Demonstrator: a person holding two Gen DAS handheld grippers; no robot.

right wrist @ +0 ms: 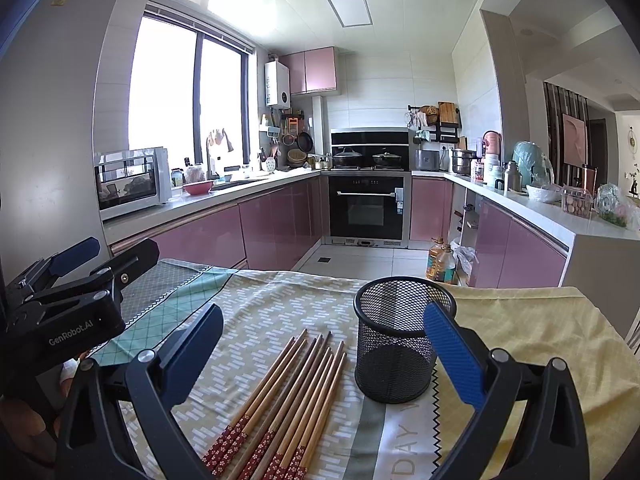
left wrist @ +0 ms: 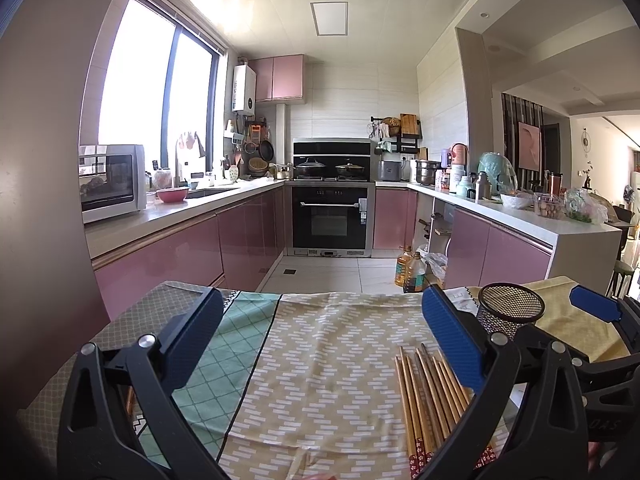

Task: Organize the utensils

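Several wooden chopsticks with red patterned ends lie side by side on the patterned tablecloth. A black mesh cup stands upright and empty just right of them. My right gripper is open and empty, held above the chopsticks and the cup. My left gripper is open and empty over bare cloth, with the chopsticks under its right finger and the mesh cup beyond it. The left gripper also shows at the left of the right wrist view.
The table's far edge drops to a tiled kitchen floor. Oil bottles stand on the floor by the pink cabinets. Counters with appliances run along both sides, an oven at the back.
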